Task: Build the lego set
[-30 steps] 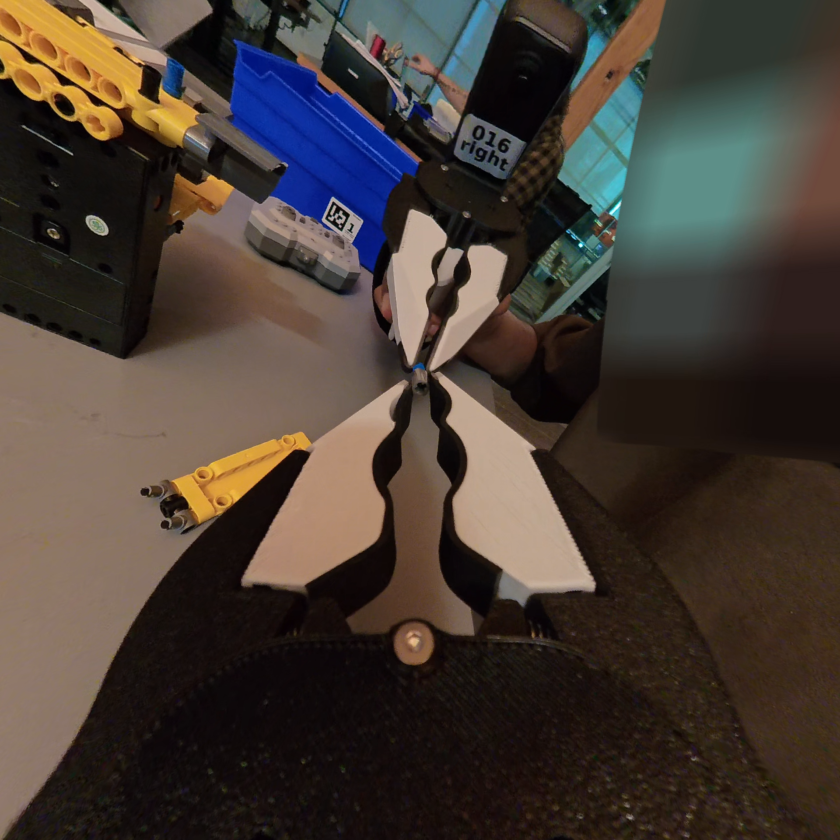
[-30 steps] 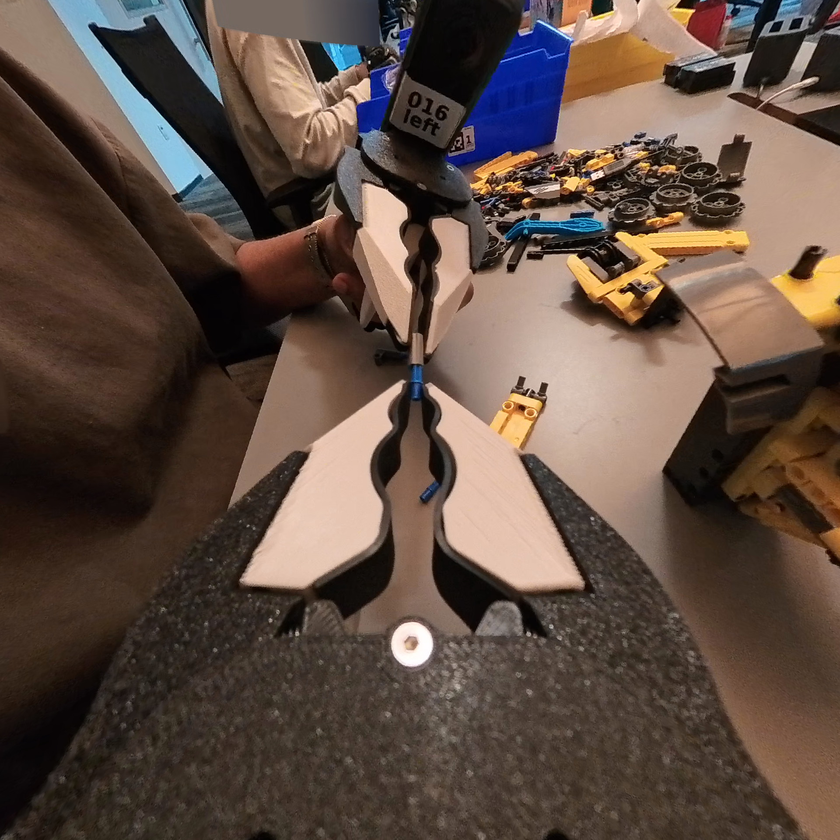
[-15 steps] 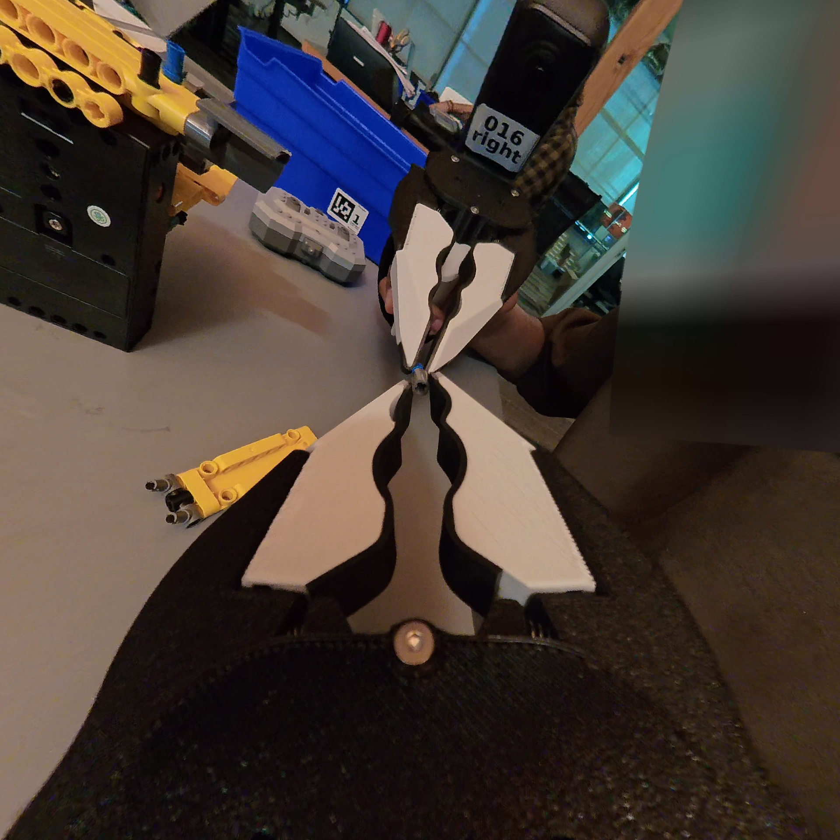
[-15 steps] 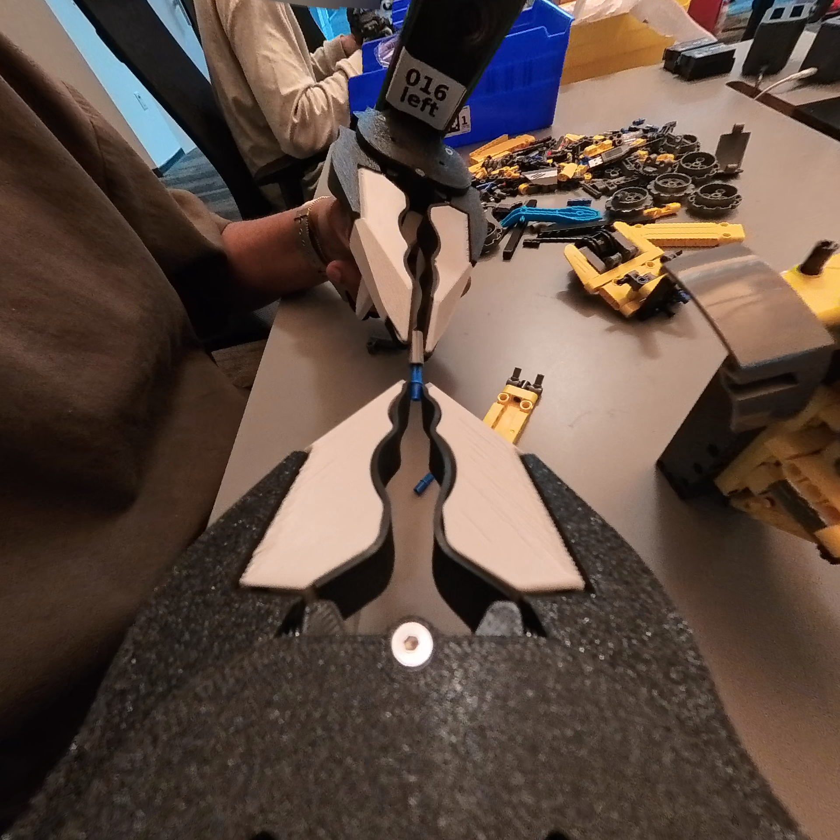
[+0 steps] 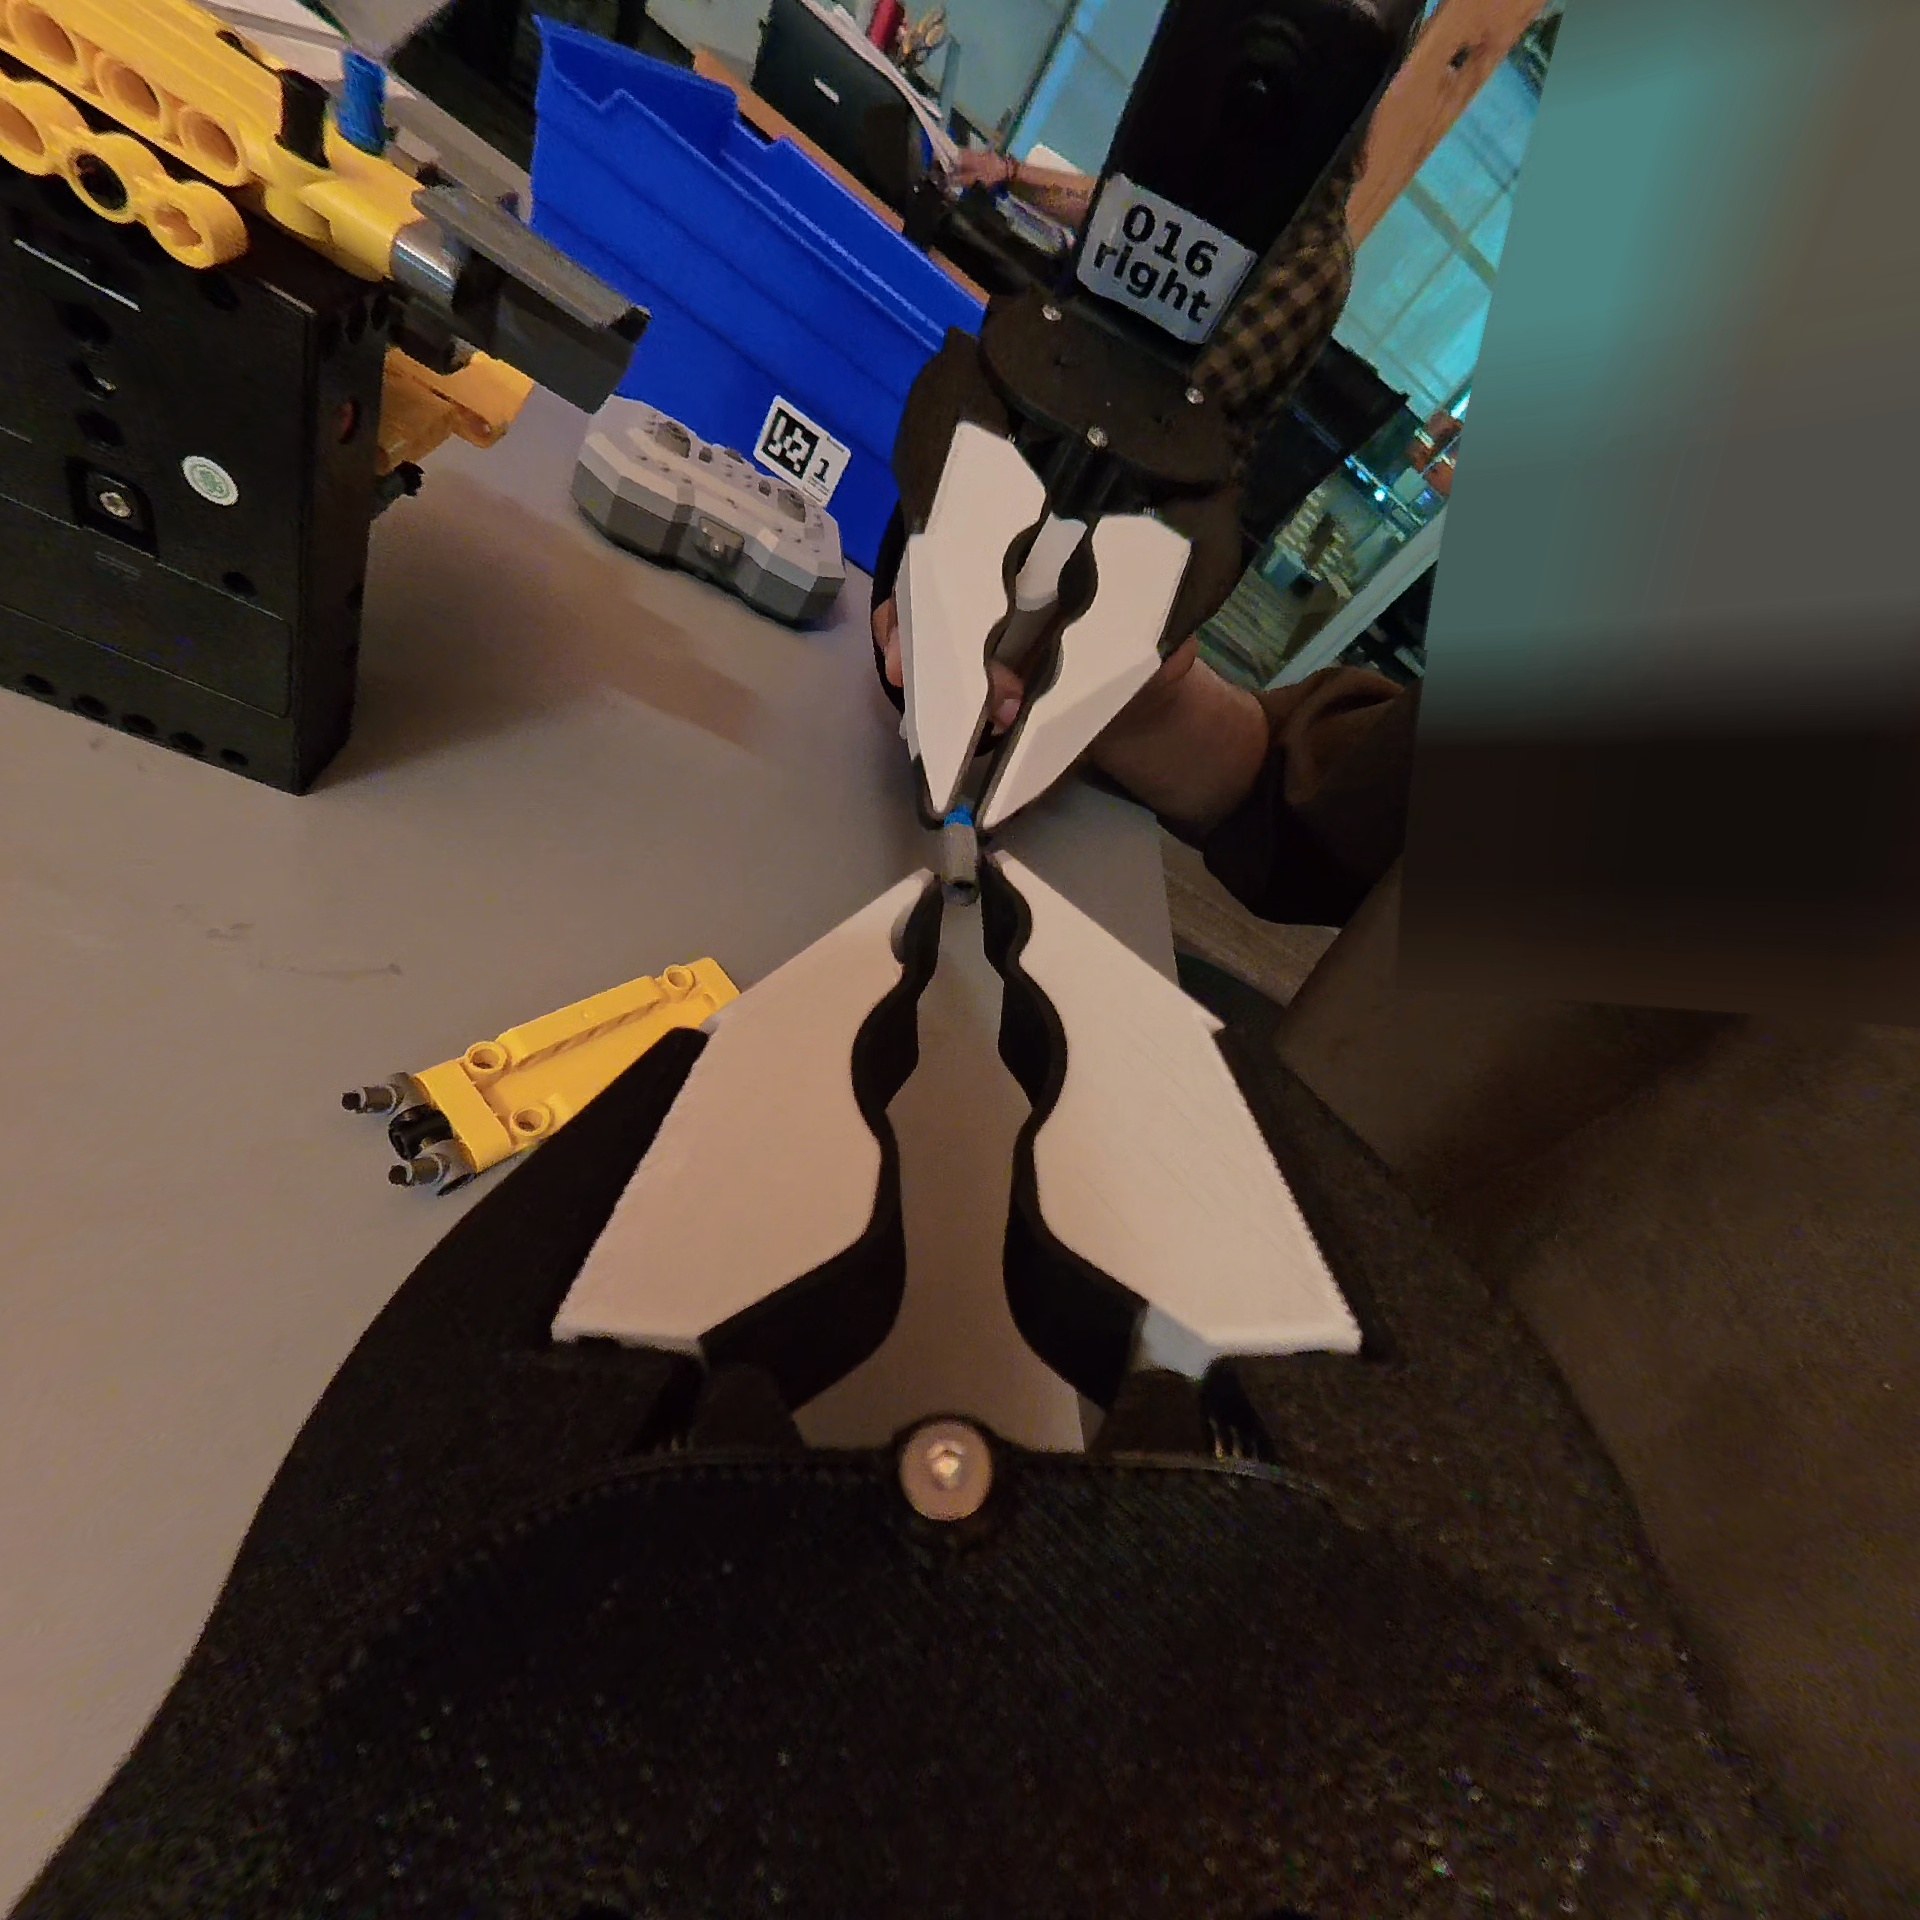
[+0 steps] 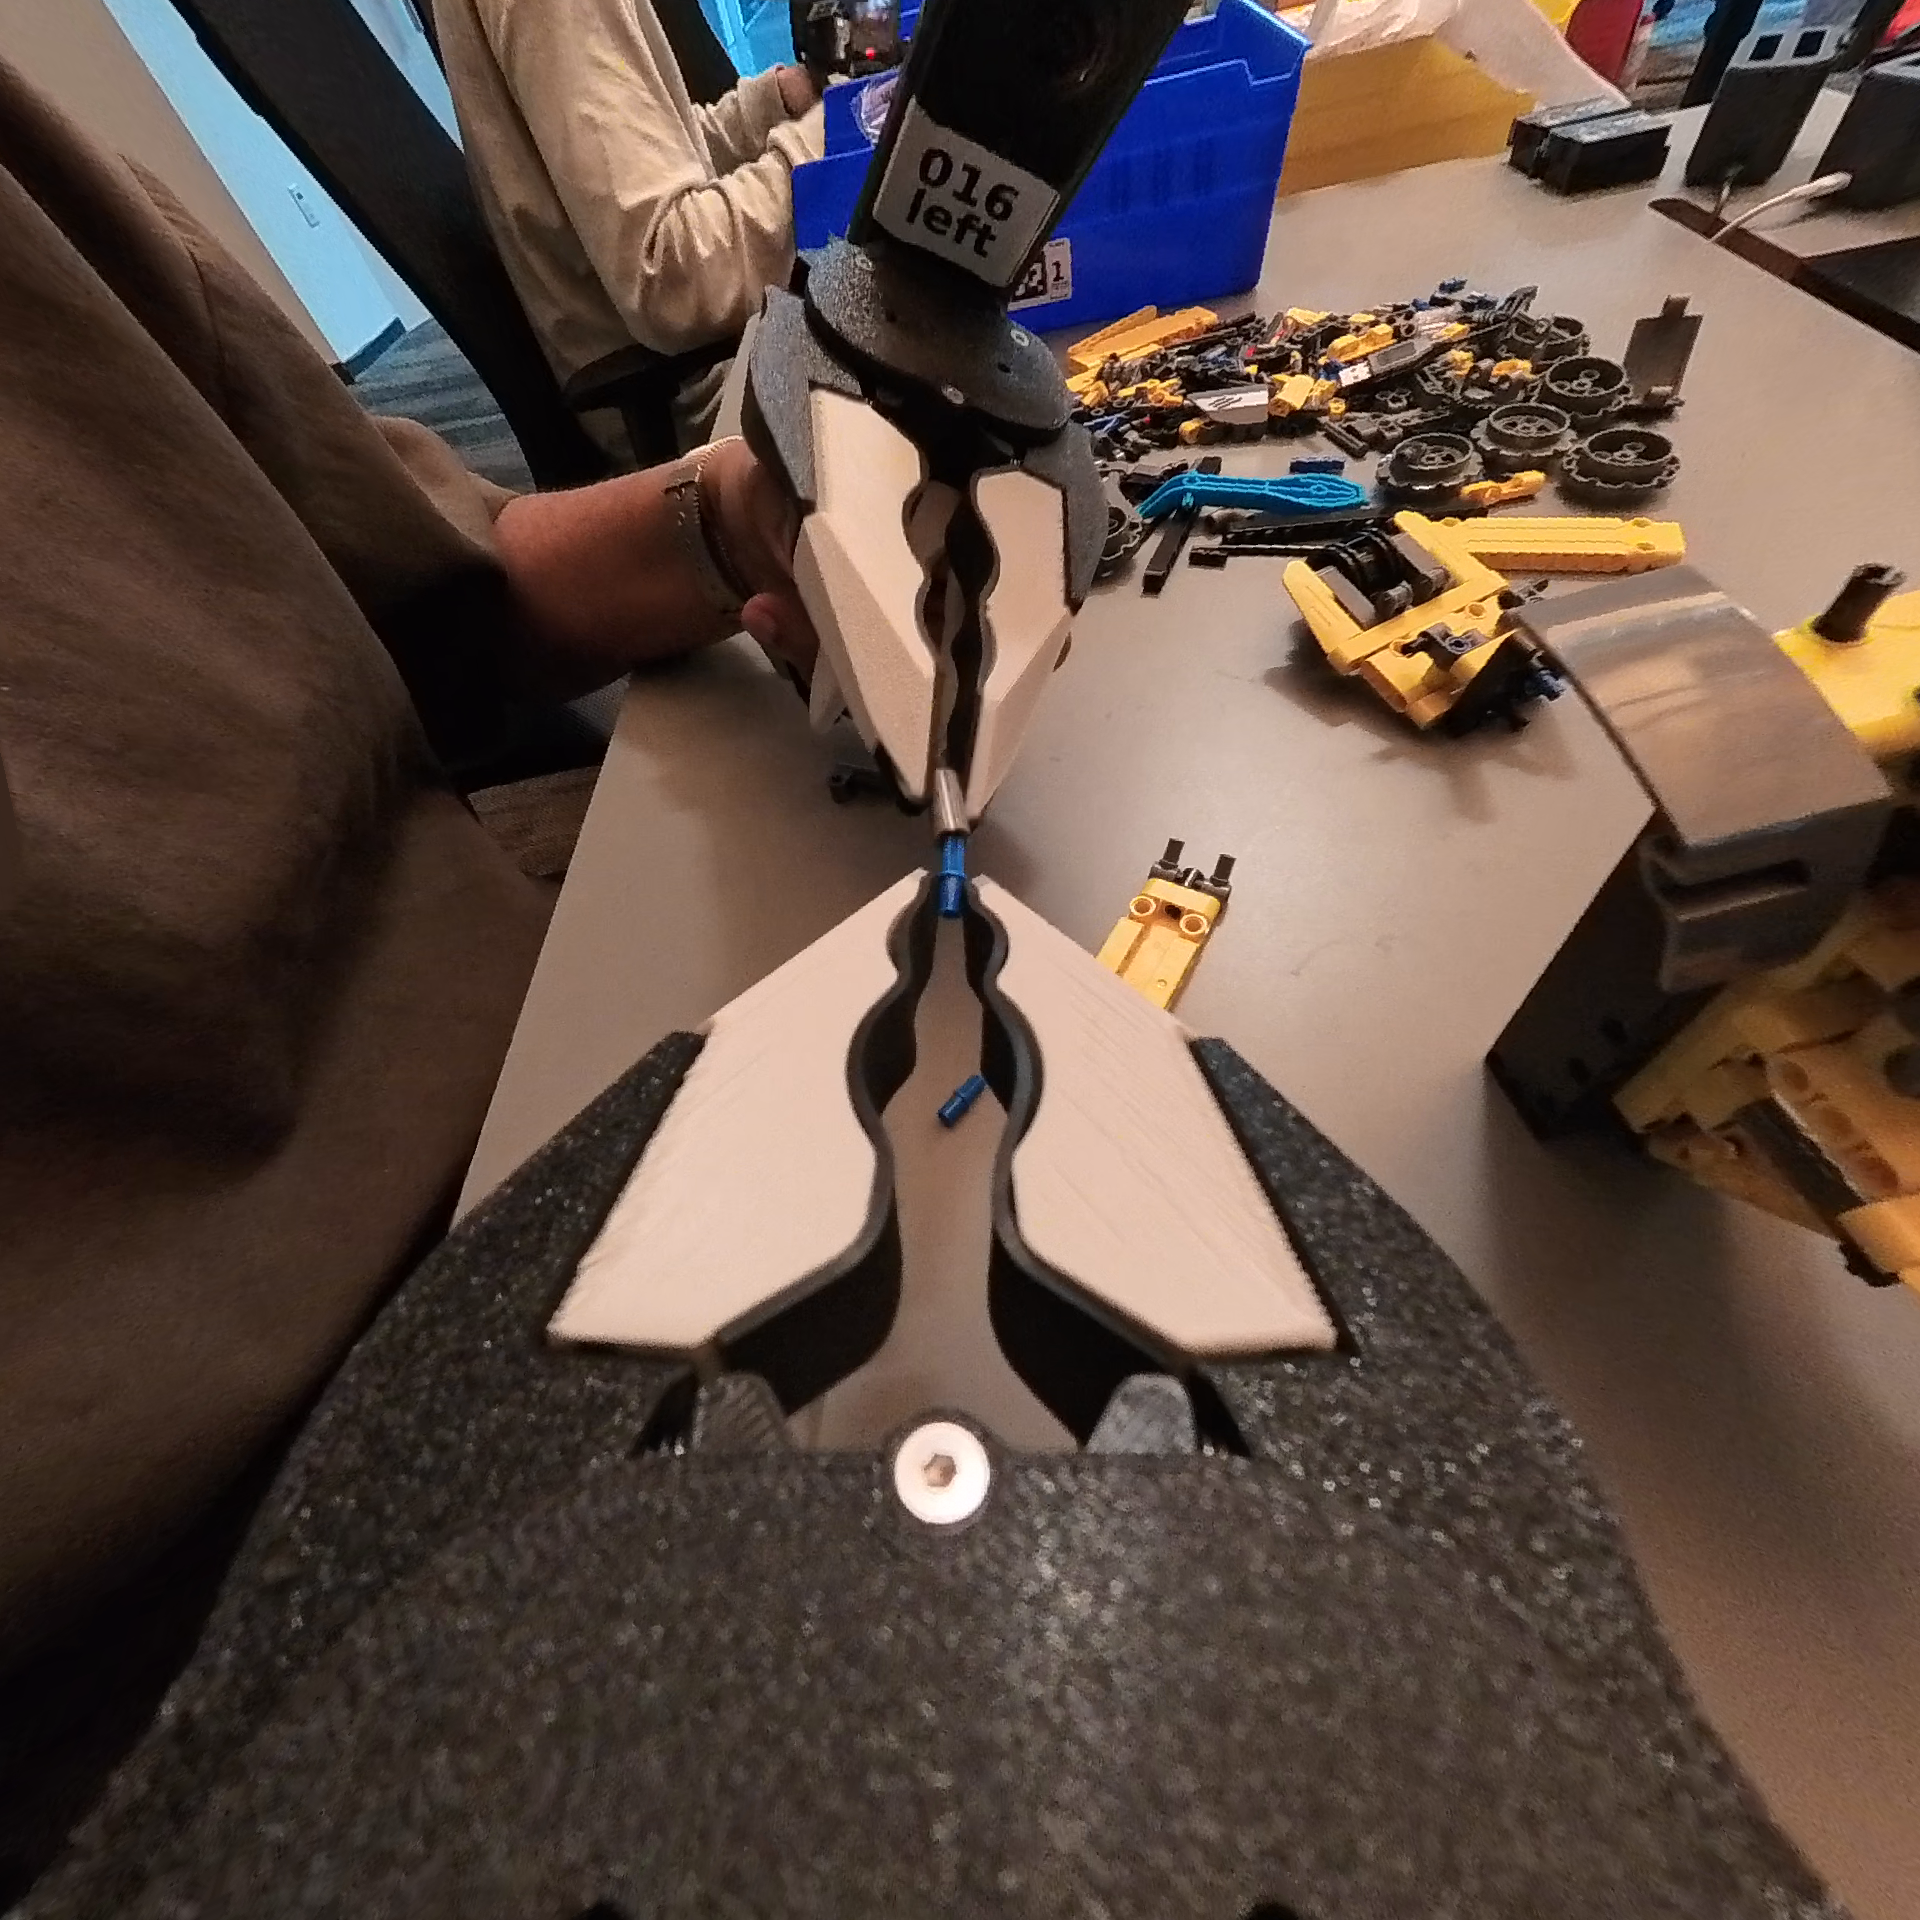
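Left wrist view: left gripper [image 5: 961,883], white fingers with black wavy inner edges, is closed on a small grey plastic sleeve [image 5: 958,860] at its very tips; the right gripper [image 5: 961,812] faces it tip to tip, pinching a short blue plastic pin [image 5: 960,815] of which only a sliver shows, end meeting the sleeve. Whether pin is seated inside the sleeve can't be told. Left of the near fingers, a flat yellow plastic beam with grey pegs [image 5: 561,1070] lies on the grey table [image 5: 312,935], partly hidden by the gripper body. Right side is a blur patch. Right wrist view: right gripper [image 6: 948,896] clamps the blue pin [image 6: 949,888], more of it visible here; left gripper [image 6: 951,800] opposite grips the grey sleeve [image 6: 950,808]. A second loose blue pin [image 6: 961,1098] lies on the table, seen through the gap between the right fingers. Yellow beam [image 6: 1164,930] sits right of the tips. The black-and-yellow brick model [image 6: 1714,935] is cut off at the right edge.
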`<state>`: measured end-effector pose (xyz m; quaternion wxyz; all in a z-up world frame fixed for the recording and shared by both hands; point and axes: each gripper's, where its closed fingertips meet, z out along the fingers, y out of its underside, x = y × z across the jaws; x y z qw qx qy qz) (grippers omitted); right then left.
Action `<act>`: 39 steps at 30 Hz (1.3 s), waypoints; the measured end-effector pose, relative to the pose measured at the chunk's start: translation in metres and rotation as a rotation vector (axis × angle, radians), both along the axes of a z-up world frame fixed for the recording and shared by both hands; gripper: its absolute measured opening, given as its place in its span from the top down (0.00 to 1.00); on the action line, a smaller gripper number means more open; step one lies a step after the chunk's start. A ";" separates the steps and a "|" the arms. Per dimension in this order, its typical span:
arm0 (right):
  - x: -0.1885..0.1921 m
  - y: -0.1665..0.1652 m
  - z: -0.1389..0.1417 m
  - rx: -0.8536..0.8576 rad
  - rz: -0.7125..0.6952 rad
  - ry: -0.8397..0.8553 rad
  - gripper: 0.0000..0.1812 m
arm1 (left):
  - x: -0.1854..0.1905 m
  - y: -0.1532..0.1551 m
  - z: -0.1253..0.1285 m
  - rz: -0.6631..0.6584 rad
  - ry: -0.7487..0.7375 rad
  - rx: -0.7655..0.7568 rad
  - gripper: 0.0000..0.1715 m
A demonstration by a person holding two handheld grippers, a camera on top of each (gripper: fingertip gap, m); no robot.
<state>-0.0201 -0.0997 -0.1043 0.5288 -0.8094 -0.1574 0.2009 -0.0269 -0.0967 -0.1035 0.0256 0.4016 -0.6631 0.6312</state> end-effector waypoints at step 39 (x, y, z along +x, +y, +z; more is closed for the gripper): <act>0.005 -0.004 -0.011 -0.025 -0.020 -0.201 0.98 | 0.004 -0.001 -0.009 0.013 0.040 0.011 0.98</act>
